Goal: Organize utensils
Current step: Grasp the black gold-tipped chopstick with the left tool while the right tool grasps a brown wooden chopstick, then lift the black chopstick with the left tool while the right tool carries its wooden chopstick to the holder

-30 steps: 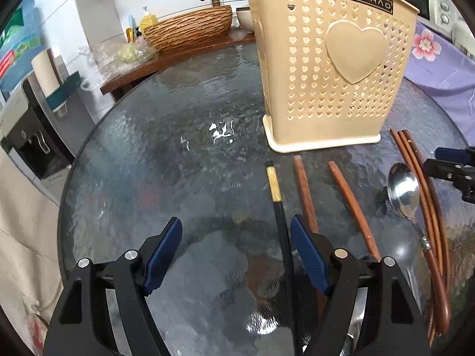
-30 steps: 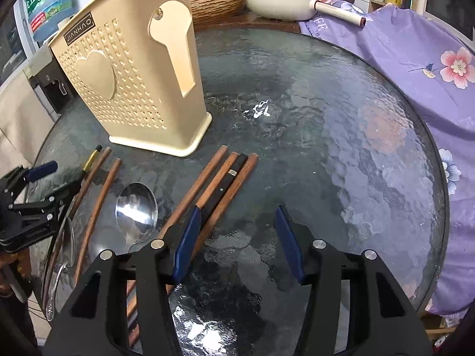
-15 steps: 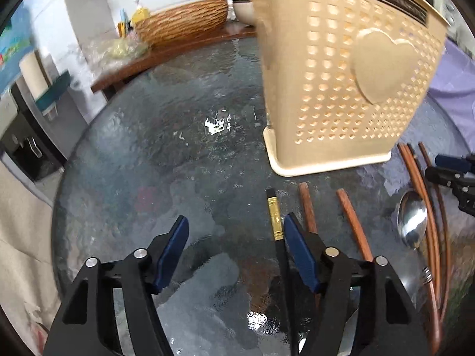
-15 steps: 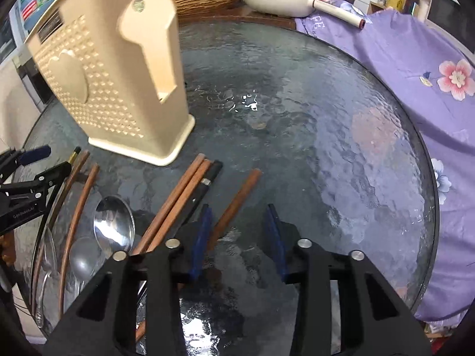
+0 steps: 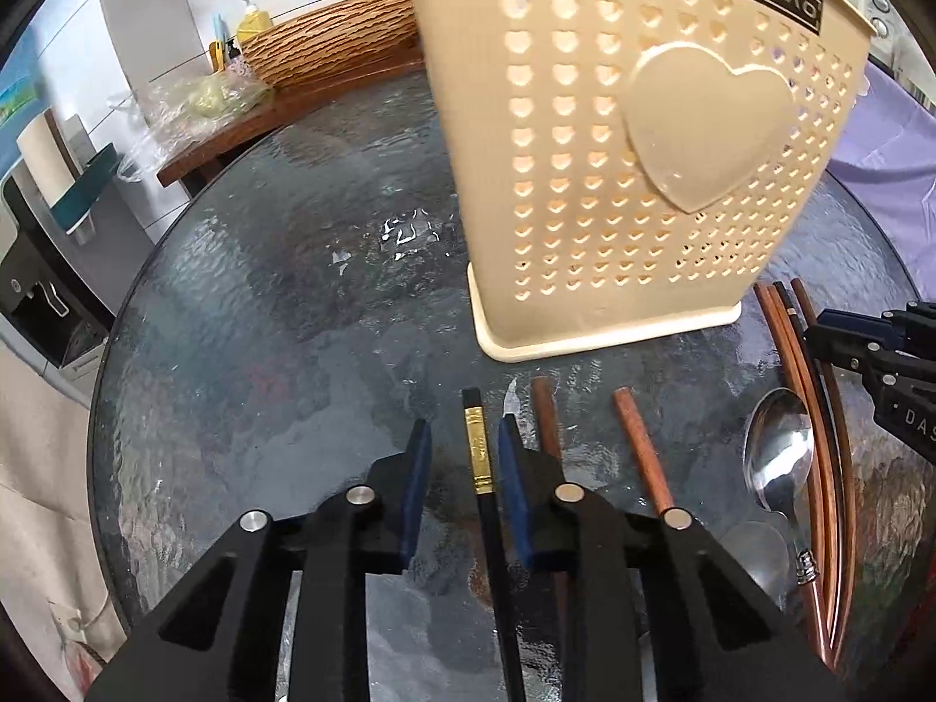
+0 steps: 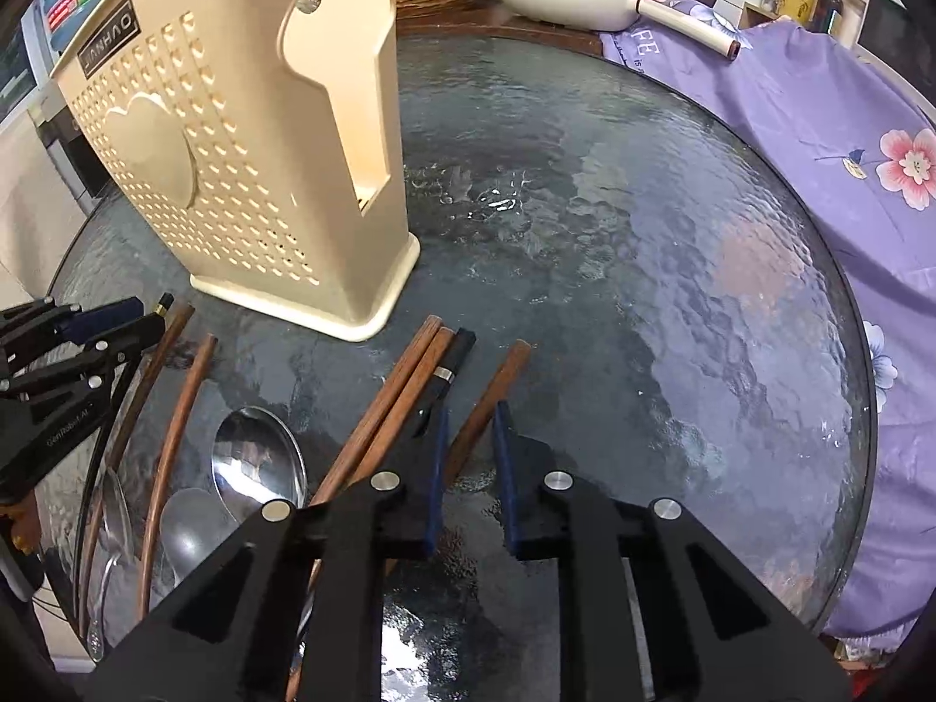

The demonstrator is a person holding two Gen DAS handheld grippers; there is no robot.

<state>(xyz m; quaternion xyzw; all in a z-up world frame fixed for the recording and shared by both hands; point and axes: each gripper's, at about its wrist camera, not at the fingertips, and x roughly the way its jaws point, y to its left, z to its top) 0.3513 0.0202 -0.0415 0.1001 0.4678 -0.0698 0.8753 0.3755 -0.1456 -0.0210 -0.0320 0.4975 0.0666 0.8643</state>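
Closing on two chopsticks at once.
Left gripper (image 5: 462, 456) narrowing around black chopstick (image 5: 479, 456), right gripper (image 6: 471, 439) around brown chopstick (image 6: 485, 398); pads not yet pressing. Nothing seen in holder (image 5: 632, 146); other chopsticks and spoon (image 6: 257, 456) still flat on glass table (image 6: 643, 234). Kitchen counter, basket, purple cloth beyond.

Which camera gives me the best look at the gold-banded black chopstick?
Left wrist: the black chopstick lies between the closing left gripper, gold band plain. Right wrist shows only its tip, behind that gripper.
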